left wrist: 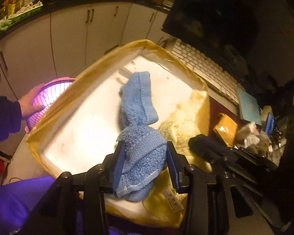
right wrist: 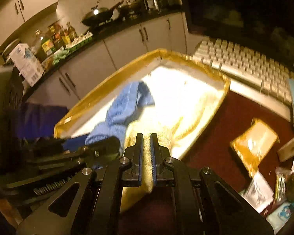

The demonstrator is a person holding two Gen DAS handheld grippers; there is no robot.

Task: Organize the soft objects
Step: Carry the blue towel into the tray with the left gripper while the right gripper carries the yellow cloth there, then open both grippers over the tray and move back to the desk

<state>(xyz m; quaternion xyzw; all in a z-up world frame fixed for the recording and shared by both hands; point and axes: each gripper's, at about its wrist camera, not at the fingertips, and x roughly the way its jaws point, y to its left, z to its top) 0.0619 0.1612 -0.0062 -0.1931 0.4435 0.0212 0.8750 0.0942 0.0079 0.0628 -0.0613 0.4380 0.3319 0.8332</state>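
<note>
Left hand-held gripper (left wrist: 145,146) pinches blue towel (left wrist: 139,117) stretching lengthwise away.

The blue towel (right wrist: 125,105) is motion-blurred; clutter (right wrist: 284,186) at right is indistinct.

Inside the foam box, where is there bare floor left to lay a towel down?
Bare white floor shows in the box left of the blue towel, toward the pink basket, and in the far corner by the keyboard. The near right is crowded: the yellow towel and both grippers, left and right.
</note>
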